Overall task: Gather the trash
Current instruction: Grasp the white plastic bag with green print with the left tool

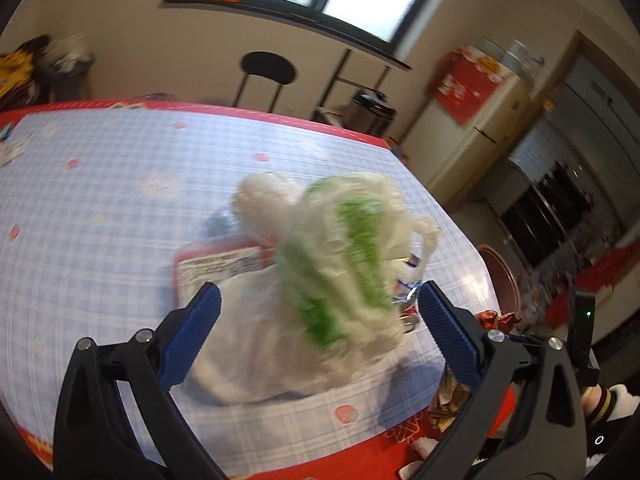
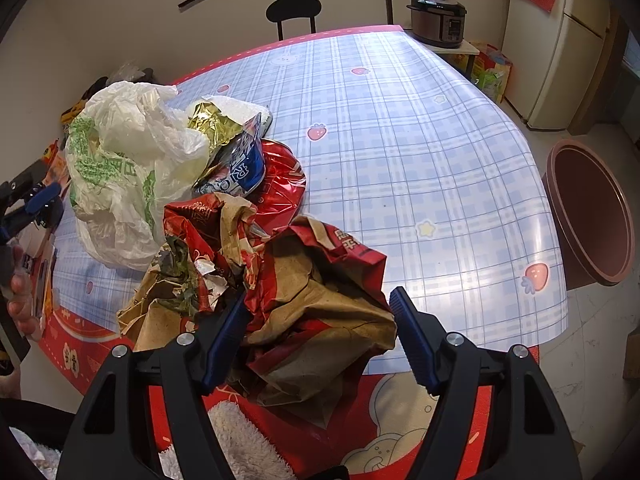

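Straddling crumpled paper bag (image 2: 320,312), right gripper (image 2: 318,332) spread wide; left gripper (image 1: 320,320) likewise around plastic bag (image 1: 320,280).

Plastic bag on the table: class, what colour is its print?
Green print on the white plastic bag, clearest in the right wrist view.

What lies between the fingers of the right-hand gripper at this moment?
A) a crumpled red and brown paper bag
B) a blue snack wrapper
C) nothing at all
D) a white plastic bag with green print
A: in the right wrist view the crumpled red and brown paper bag sits between the open fingers of the right gripper, while the white plastic bag lies further off on the table.
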